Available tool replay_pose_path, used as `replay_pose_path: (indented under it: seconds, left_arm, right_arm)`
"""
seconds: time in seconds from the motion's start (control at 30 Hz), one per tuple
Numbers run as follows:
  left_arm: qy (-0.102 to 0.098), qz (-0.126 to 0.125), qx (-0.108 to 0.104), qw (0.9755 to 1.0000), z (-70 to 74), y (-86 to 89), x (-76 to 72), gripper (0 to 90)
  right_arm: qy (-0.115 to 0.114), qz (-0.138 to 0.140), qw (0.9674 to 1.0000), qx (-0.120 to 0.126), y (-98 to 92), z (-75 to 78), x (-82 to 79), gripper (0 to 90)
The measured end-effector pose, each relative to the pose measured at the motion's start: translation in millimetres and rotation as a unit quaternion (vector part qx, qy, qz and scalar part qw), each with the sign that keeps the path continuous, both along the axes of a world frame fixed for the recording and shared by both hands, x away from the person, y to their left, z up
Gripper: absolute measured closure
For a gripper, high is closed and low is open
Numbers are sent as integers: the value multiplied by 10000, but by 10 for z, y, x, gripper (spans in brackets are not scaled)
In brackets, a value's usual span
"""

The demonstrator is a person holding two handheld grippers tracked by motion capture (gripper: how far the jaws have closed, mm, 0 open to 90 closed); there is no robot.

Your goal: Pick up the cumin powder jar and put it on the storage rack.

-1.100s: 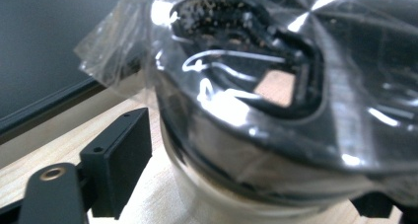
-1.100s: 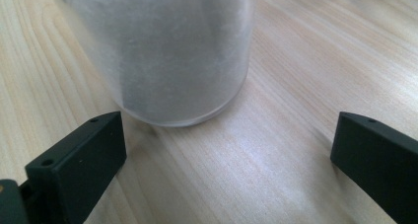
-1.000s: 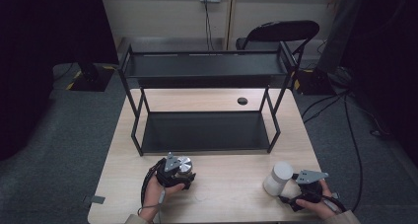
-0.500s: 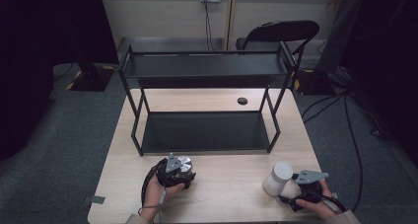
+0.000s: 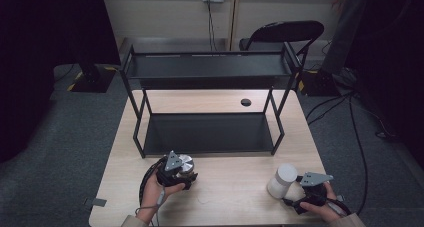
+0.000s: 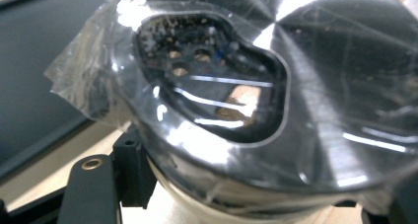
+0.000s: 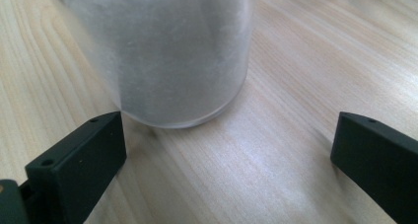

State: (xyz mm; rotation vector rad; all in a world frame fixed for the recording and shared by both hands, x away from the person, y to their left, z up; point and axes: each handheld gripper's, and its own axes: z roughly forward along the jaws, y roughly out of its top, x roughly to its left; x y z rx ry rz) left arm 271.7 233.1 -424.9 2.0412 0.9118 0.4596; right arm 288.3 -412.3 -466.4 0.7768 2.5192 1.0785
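Jars are the work here, one for each hand. The left gripper [image 5: 184, 173] has just been closing, and now its fingers pinch a jar with a shiny metal lid [image 6: 276, 86] between them. That jar sits near the front edge of the bench [image 5: 235, 192], a bit left of the middle, just in front of the black metal shelf [image 5: 207, 69]. The lid is round and flat, with a dark hole shaped like a bean, and little brown bits show inside. Thin clear plastic wrap [image 6: 84, 61] lies crinkled over the lid and sticks out at one side. The right gripper [image 7: 226, 150] has its fingers spread wide, and they touch nothing. A frosted white jar [image 7: 167, 51] stands just ahead of them near the front right corner of the bench. It is a smooth round tube with a flat bottom, and its side looks cloudy and soft. The bench is pale wood with long grain lines. Here is what could go wrong, I think. The plastic wrap is slippery, so the left jar could slide out of the fingers if it is lifted fast. If it tips, the bits could spill through the hole. The white jar is tall and looks light, so one finger bumping it first could knock it over and let it roll off the front edge. The shelf bars are close, so a raised jar could hit them.
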Motion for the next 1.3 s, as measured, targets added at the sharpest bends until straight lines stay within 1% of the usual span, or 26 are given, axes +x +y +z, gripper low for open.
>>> replay_pose_path:
  seconds: [0.07,0.17,0.3,0.37,0.43,0.63,0.73,0.8,0.87,1.0,1.17,1.3]
  left_arm:
    - [-20,-23,11,10000,66,21,2,305]
    - [26,-67,4,10000,171,53,20,305]
    - [31,-99,-61,9999,324,95,35,305]
    - [21,-117,-63,9999,419,112,46,306]
    - [-10,-164,9,9999,528,116,61,306]
    - [-28,-258,-47,9997,825,151,118,306]
    - [-58,-326,18,9995,991,137,152,306]
    - [-28,-376,-20,9993,1090,142,190,306]
    - [-41,-415,-26,9991,1183,137,220,306]
    - [-63,-418,-26,9991,1360,109,276,306]
    - [-114,-381,-103,9992,1570,102,356,306]
    - [-145,-363,-110,9992,1736,110,410,306]
  right_arm:
    - [0,-2,10000,0,1,0,0,0]
    - [0,-6,10000,1,2,0,-1,0]
    - [1,-9,10000,2,3,0,-1,0]
    - [-1,-8,10000,2,3,-1,-1,0]
    - [-1,-9,10000,2,3,-1,-1,0]
    - [0,-9,10000,3,3,-1,-1,0]
    - [-1,-8,10000,3,3,-1,-1,0]
    - [-1,-8,10000,3,3,-1,-1,0]
    - [-1,-8,10000,3,3,-1,-1,0]
    - [0,-9,10000,3,3,-1,-1,0]
    - [-1,-8,10000,2,3,-1,-1,0]
    - [-2,-7,10000,2,3,-1,-1,0]
